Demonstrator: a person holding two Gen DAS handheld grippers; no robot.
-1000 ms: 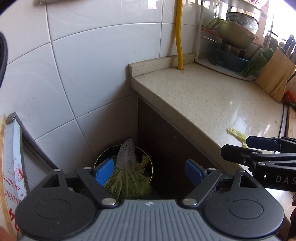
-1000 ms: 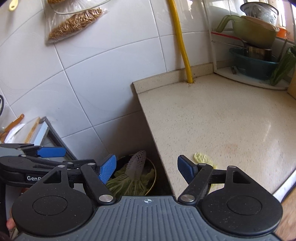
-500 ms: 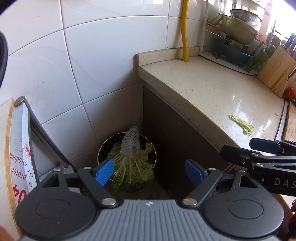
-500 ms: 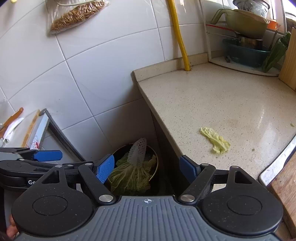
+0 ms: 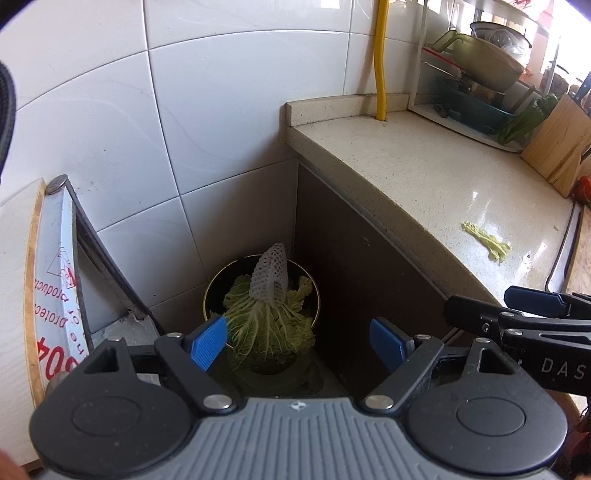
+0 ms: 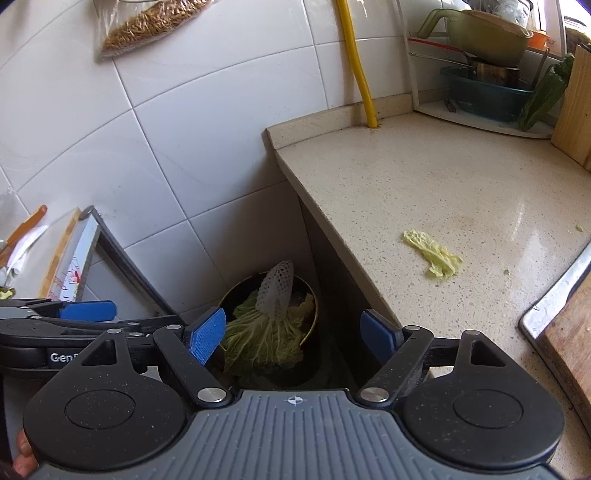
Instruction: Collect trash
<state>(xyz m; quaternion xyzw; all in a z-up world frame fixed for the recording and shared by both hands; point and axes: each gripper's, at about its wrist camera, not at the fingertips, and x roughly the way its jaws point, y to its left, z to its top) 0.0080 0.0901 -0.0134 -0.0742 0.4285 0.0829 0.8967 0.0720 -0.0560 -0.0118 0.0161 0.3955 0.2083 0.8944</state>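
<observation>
A dark round bin stands on the floor in the corner beside the counter. It is full of cabbage leaves with a white foam net sticking up on top. One yellow-green cabbage scrap lies on the counter near its front edge, also seen from the left. My left gripper hangs open above the bin with nothing between its blue pads. My right gripper is open too, over the bin and the counter's edge, and holds nothing.
A yellow pipe runs down the tiled wall to the counter. A rack with a green pot and a wooden block stand at the back right. A chopping board lies at the right, and a board leans left of the bin.
Both grippers have drawn back from the bin, which now looks smaller and farther away. The cabbage scrap on the counter has come fully into the right view. The right jaws have widened slightly.
</observation>
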